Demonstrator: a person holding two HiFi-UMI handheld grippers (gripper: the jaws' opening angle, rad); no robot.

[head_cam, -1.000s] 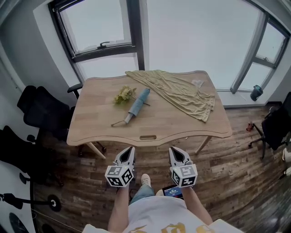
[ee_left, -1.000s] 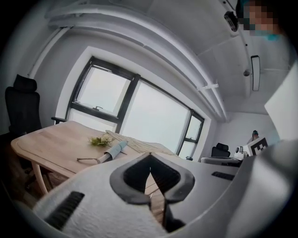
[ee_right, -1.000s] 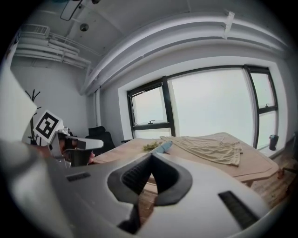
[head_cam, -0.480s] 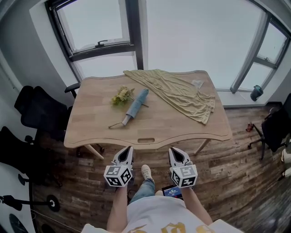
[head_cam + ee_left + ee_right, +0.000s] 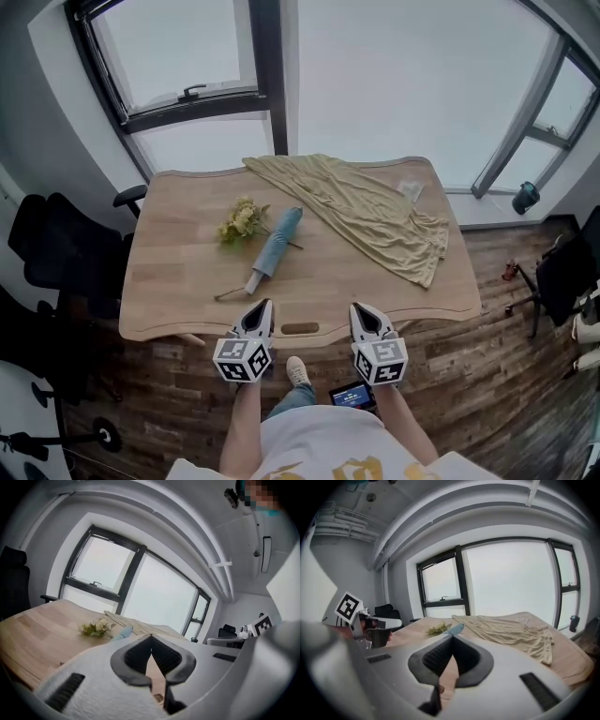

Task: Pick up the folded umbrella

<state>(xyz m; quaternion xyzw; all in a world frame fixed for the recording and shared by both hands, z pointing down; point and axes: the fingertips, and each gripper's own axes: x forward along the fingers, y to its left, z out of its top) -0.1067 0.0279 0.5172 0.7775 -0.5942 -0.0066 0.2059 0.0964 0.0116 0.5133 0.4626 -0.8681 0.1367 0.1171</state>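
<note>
On table point(image 5: 169, 272) — folded umbrella point(image 5: 274, 246); left gripper point(image 5: 262, 307), right gripper point(image 5: 360, 310) closed.

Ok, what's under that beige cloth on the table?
The beige cloth lies spread on the wooden table. The folded umbrella and flowers lie uncovered to its left. Anything beneath the cloth is hidden.

Only the far end of the folded umbrella point(image 5: 123, 631) shows in the left gripper view; the left gripper point(image 5: 150, 637) covers the rest. Beside the cloth point(image 5: 375, 211), far right, a small pale thing point(image 5: 410, 190) is too small to tell.
</note>
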